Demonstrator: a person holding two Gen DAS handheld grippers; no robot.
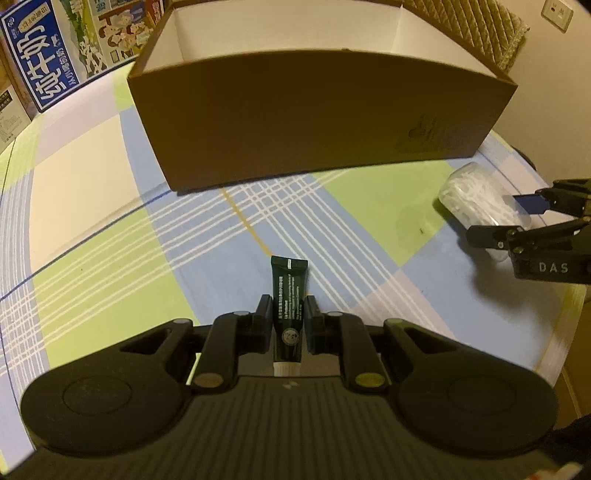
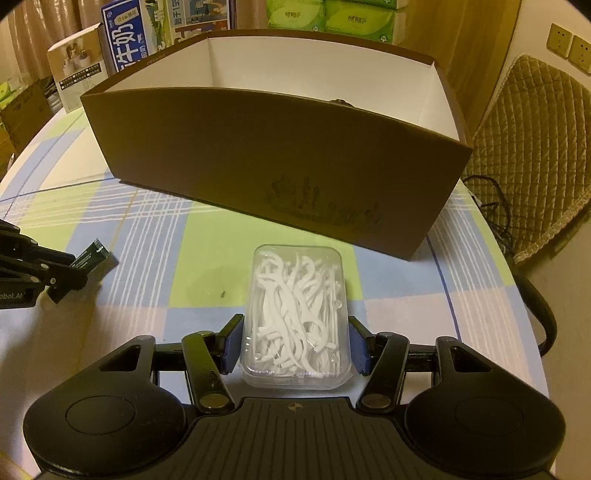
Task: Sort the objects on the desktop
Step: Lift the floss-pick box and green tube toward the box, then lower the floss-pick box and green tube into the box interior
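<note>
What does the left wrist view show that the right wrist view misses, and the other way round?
Only the left wrist view: the full dark tube end to end, gripped in the left gripper, jaws shut on it. Only the right wrist view: the floss picks inside the clear case, pads at both its sides, and the green tissue packs behind. Both: the open brown box, the checked cloth, the blue milk carton, the quilted chair, each other's gripper.

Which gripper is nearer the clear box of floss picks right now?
Right. The right gripper has the clear box of floss picks between its fingers on the table; the left gripper is off to its left, shut on the dark tube.
</note>
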